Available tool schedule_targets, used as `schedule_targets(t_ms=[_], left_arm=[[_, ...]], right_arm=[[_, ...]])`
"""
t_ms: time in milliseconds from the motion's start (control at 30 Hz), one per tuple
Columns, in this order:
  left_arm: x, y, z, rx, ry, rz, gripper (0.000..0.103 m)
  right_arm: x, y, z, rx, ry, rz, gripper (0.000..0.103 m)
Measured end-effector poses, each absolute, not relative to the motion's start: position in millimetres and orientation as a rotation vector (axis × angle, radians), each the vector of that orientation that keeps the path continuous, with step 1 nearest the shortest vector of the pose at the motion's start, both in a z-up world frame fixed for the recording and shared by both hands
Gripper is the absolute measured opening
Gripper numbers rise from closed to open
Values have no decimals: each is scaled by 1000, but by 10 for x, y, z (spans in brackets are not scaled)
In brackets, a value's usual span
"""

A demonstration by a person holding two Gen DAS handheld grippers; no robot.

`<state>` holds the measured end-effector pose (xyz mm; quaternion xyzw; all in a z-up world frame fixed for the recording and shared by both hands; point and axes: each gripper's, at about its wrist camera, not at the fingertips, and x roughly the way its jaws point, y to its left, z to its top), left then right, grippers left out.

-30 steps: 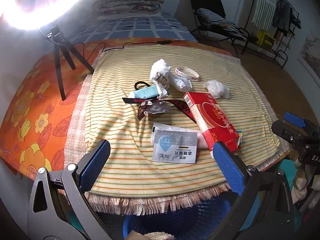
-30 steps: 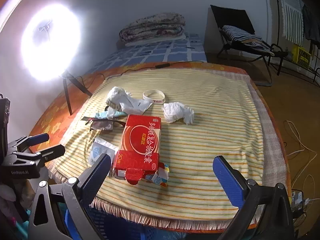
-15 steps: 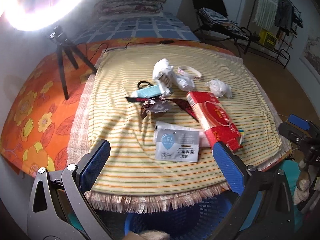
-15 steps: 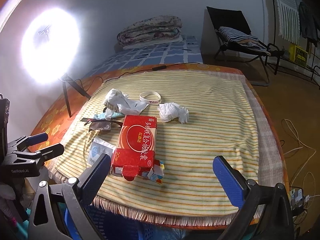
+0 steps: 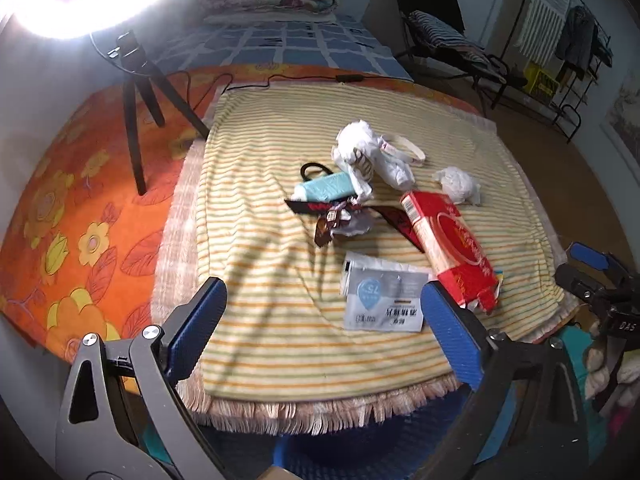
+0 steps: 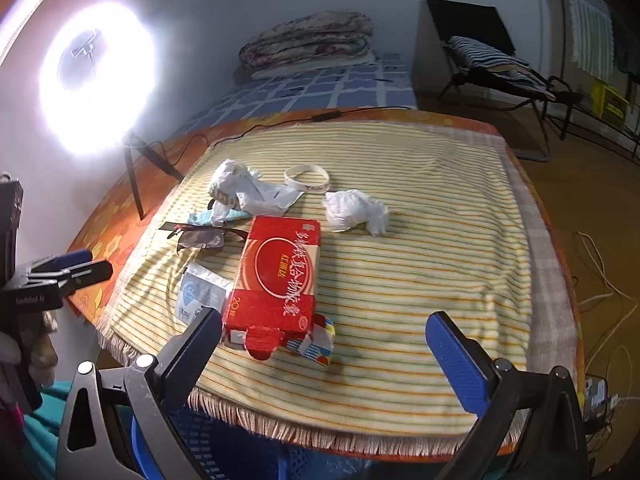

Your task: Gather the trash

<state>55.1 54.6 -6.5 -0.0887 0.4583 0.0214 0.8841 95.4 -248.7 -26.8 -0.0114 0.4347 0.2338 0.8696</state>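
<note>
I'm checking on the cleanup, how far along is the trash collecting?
Barely started, by the look of it. Nothing is in hand: the left hand-held gripper and right hand-held gripper are both open and empty. Left on the striped cloth: the red box, crumpled tissue, wipe sachet, wrappers and white wristband. The blue basket waits below.

One red box (image 6: 280,276), one wipe sachet (image 5: 384,300), one wristband (image 6: 307,178), perhaps two crumpled wads (image 6: 354,210).
</note>
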Motion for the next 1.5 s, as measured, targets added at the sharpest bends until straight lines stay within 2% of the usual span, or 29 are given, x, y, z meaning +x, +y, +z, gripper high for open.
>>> schedule_targets(t_ms=[67, 133, 367, 567, 967, 1100, 1167, 1200, 1300, 1400, 1500], left_arm=[[604, 585, -97, -216, 959, 35, 97], [672, 630, -169, -259, 986, 22, 89], [892, 746, -385, -337, 1056, 21, 72], [1048, 717, -569, -395, 1105, -28, 69], [1416, 622, -726, -348, 1129, 11, 69], [1553, 626, -805, -351, 1139, 16, 58], [1608, 630, -843, -346, 1145, 12, 50], [1650, 621, -865, -344, 1151, 9, 43], [1702, 588, -904, -333, 1158, 4, 35], [1714, 545, -919, -314, 1159, -8, 22], [1694, 547, -929, -315, 1155, -9, 19]], right_arm=[[1048, -2416, -270, -34, 918, 498, 103], [1137, -2349, -297, -30, 931, 504, 103], [1389, -2102, -592, -12, 1053, 565, 103], [1502, -2004, -788, 3, 1119, 575, 103], [1727, -1667, -928, -101, 1129, 528, 103], [1805, -1619, -1021, -100, 1157, 519, 103], [1831, -1604, -1053, -97, 1165, 517, 103], [1841, -1592, -1066, -99, 1166, 513, 103], [1854, -1554, -1105, -114, 1172, 509, 102], [1863, -1525, -1123, -129, 1176, 514, 93], [1869, -1539, -1131, -117, 1182, 523, 88]])
